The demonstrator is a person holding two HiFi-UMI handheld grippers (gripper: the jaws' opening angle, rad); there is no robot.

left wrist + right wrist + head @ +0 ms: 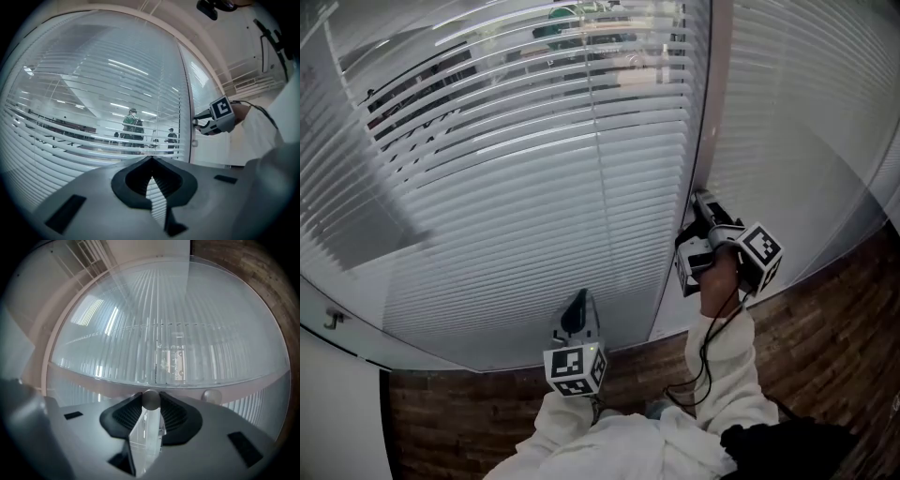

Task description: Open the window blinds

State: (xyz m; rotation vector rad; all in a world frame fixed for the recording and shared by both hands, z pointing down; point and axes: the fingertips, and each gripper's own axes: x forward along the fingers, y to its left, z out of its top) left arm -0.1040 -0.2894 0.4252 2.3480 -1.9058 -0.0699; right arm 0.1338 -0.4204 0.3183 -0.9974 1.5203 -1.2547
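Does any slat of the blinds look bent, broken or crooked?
Nothing stands out: the blinds hang with even, parallel slats, none visibly bent or missing. The right gripper grips the clear wand.

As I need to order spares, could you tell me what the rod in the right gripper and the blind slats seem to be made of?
Rod: probably clear plastic, glossy. It is see-through, with flat faces that catch the light.
Slats: thin, smooth white strips with a soft sheen. They could be painted aluminium or plastic; the look leaves that open.
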